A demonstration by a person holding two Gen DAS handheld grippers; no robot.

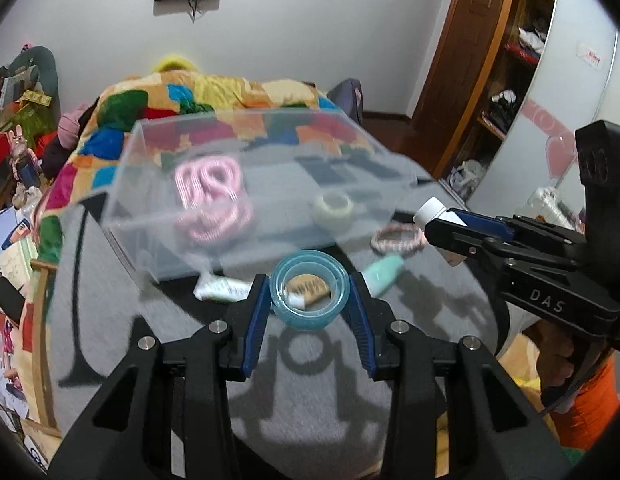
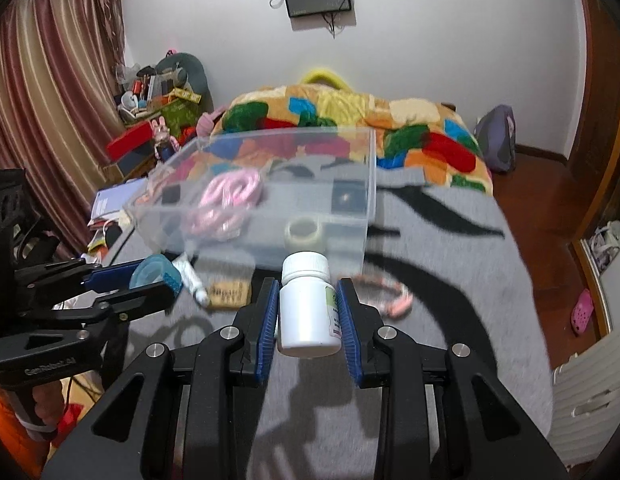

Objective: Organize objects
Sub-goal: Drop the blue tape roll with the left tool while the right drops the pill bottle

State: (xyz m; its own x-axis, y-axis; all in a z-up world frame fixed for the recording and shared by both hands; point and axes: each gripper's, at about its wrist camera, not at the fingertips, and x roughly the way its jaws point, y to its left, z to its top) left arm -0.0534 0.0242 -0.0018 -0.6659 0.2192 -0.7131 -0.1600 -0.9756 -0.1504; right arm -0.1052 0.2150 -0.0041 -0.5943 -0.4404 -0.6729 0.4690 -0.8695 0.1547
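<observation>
My left gripper (image 1: 309,294) is shut on a blue tape roll (image 1: 308,295) and holds it above the grey blanket, just in front of a clear plastic box (image 1: 181,168). My right gripper (image 2: 307,304) is shut on a white pill bottle (image 2: 307,308), held upright in front of the same box (image 2: 350,160). The box holds a pink coiled cord (image 1: 209,188) and a pale tape roll (image 1: 333,209). On the blanket lie a white tube (image 1: 221,290), a mint tube (image 1: 384,274), a tan card (image 2: 228,293) and a pink braided bracelet (image 1: 398,240).
The grey patterned blanket (image 1: 310,380) covers the bed, with a colourful quilt (image 1: 213,96) behind the box. A cluttered desk (image 2: 149,92) stands at the left, a wardrobe (image 1: 510,80) at the right, wooden floor with a pink shoe (image 2: 582,310) beside the bed.
</observation>
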